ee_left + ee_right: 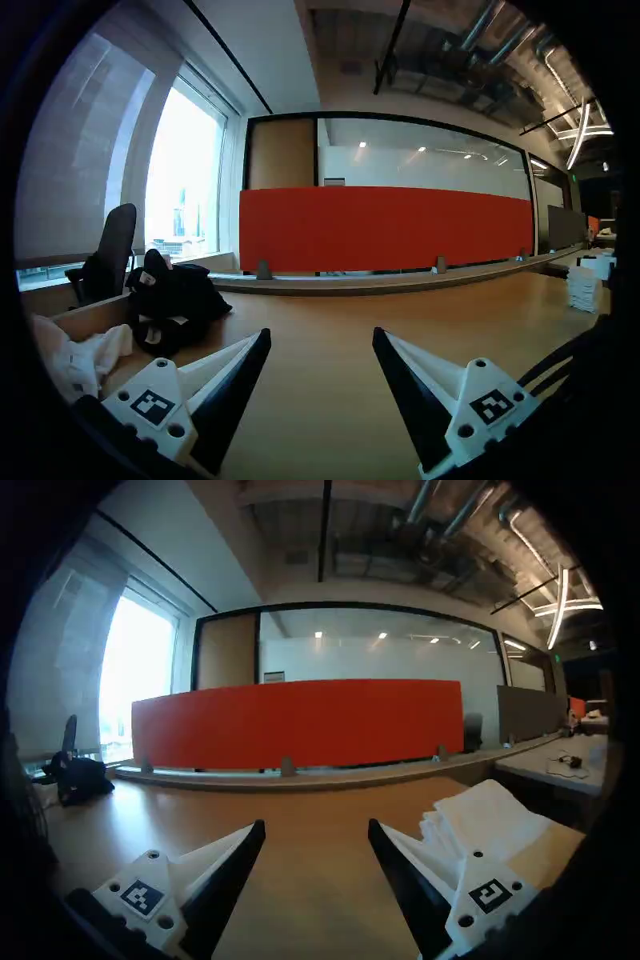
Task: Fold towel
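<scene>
Your left tool (321, 332) and right tool (315, 824) both hang released, holding nothing, over the worktop (336, 312). The crumpled white towel (80, 356) lies off to the left tool's left, beside a black bundle (172, 300), so that hand looks nearer. I cannot tell its long axis. The stack of folded towels (488, 816) sits just right of the right tool.

A wooden surface (336, 320) is bounded at its far edge by a red partition panel (384, 228). A black bundle (172, 300), perhaps a bag or clothing, is laid on the surface towards the left. A black office chair (112, 248) is placed behind it, beside a bright window (184, 184). Exposed pipes (432, 512) are carried across the ceiling.
</scene>
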### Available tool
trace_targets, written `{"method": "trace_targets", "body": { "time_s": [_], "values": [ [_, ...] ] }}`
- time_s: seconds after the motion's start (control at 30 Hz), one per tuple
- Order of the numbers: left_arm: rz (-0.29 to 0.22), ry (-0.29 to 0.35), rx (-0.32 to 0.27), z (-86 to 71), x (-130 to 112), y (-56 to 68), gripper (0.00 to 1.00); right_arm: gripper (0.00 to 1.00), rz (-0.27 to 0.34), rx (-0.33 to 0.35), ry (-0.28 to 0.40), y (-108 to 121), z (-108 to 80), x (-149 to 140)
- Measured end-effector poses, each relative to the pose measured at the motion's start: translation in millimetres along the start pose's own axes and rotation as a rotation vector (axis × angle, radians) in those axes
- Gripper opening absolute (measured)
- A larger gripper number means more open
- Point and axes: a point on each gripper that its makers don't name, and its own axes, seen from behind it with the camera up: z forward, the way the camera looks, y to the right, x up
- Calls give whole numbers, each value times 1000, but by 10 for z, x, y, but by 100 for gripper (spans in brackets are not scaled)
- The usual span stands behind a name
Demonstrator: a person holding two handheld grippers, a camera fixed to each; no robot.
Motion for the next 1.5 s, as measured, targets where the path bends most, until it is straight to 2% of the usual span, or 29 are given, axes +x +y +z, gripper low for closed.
{"method": "trace_targets", "body": {
  "time_s": [0.5, 1.17, 1.5],
  "values": [
    [0, 0, 0, -8, -3, -2, 94, 99, 5, 1, -14, 10, 14, -168],
    [0, 0, 0, -6, -6, -2, 94, 100, -48, 12, 8, -90, -52, -142],
    [0, 0, 0, -6, -4, -2, 94, 100, -48, 11, 6, -96, -53, -152]
  ]
}}
